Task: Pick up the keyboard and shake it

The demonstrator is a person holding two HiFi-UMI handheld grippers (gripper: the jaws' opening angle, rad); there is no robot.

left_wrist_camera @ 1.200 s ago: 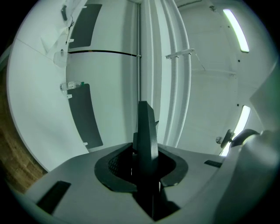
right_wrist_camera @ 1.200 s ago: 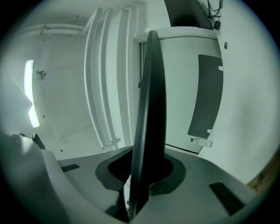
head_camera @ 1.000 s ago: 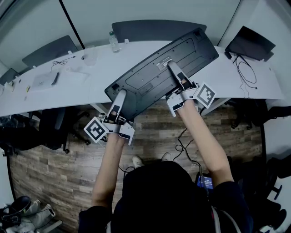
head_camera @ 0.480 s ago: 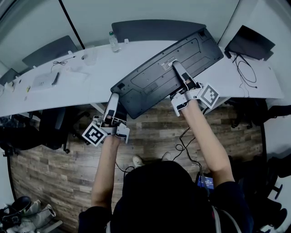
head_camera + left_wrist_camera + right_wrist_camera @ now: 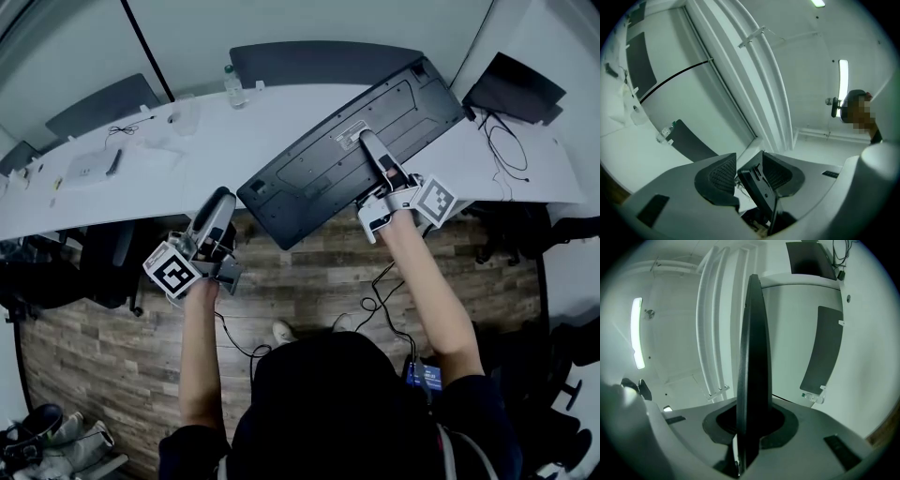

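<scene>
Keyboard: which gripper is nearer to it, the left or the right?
Right. The right gripper is clamped on the keyboard, at its near edge. The left gripper, whose jaws have just been opening, is at its left end, pads not pressing it.

Head view: the keyboard (image 5: pixel 356 155) shows its underside only, the key face hidden, and its label (image 5: pixel 347 134) is too small to read. Right gripper view: the keyboard stands edge-on and covers the inner pad faces of the right gripper (image 5: pixel 750 423). Small items (image 5: pixel 94 167) near the left end of the desk (image 5: pixel 234 131) are too small to name, perhaps a device with cables.
</scene>
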